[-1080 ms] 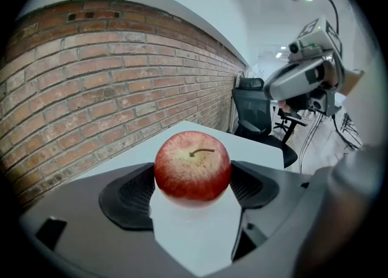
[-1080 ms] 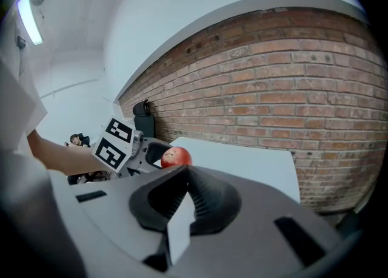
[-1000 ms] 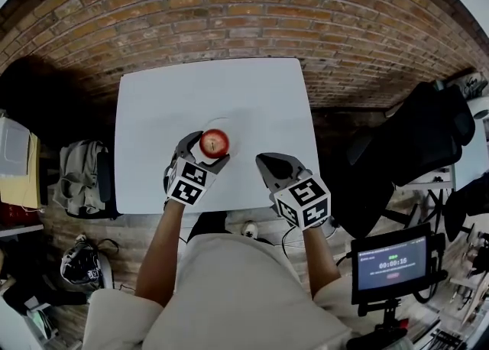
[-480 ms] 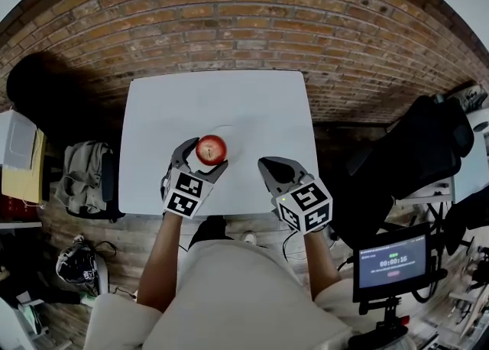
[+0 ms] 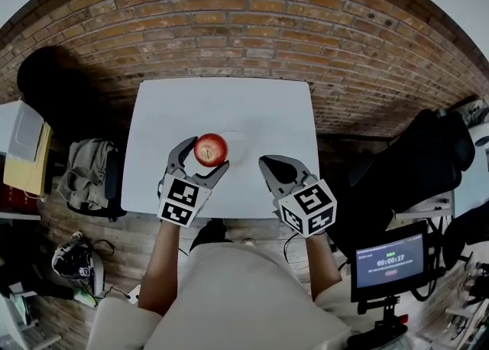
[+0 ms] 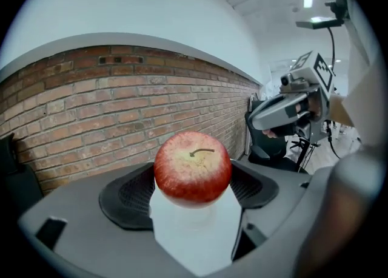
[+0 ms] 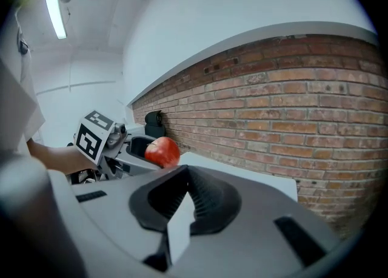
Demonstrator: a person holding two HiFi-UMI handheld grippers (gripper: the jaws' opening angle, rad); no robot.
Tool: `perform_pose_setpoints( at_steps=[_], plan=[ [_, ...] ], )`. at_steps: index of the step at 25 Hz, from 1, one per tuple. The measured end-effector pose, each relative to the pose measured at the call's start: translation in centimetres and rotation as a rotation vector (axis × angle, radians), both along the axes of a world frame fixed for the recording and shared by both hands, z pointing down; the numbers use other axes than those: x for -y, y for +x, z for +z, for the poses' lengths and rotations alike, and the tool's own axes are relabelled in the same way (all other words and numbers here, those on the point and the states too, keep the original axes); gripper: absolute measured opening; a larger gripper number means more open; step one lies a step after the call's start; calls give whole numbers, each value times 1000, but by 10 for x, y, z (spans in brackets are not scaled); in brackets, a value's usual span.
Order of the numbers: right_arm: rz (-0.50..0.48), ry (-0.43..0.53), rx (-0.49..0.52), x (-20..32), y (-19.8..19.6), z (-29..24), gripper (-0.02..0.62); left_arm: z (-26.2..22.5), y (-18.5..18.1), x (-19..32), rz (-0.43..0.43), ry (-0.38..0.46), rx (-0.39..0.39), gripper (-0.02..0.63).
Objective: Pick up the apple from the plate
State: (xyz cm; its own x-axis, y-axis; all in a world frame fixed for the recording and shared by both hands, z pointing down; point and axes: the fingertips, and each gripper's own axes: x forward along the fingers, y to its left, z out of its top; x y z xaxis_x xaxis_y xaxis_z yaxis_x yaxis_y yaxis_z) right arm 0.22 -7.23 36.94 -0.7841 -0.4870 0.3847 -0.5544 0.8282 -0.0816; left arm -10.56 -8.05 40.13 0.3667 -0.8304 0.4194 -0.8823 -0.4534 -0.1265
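Head view: has raised the apple [image 5: 212, 149] in the left gripper [image 5: 206, 154] since 1 s ago, up and a little left of the plate [image 5: 240, 147] on the table's [image 5: 229, 104] near half. Left gripper view: squeezes the apple from both sides, high against the far brick wall, so probably done with the pick-up. Right gripper view: holds the right gripper [image 7: 187, 172] closed on nothing, off to the apple's right.
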Motion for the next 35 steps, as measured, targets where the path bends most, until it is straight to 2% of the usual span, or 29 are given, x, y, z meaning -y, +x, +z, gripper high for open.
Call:
perform_pose_setpoints(
  at_steps=[12, 18, 23, 27, 35],
  plan=[
    [-47, 56, 91, -8, -11, -46, 2, -45, -9, -22, -57, 86, -82, 390],
    [-54, 58, 122, -11, -10, -57, 2, -69, -3, -32, -47, 136, -121, 390],
    [-57, 52, 120, -11, -10, -56, 2, -80, 2, -36, -31, 160, -127, 390],
    [-55, 57, 113, -11, -10, -55, 2, -83, 5, -36, -21, 186, -98, 390],
    [-62, 72, 57, -12, -12, -49, 0, -79, 5, -34, -17, 180, -92, 390]
  ],
)
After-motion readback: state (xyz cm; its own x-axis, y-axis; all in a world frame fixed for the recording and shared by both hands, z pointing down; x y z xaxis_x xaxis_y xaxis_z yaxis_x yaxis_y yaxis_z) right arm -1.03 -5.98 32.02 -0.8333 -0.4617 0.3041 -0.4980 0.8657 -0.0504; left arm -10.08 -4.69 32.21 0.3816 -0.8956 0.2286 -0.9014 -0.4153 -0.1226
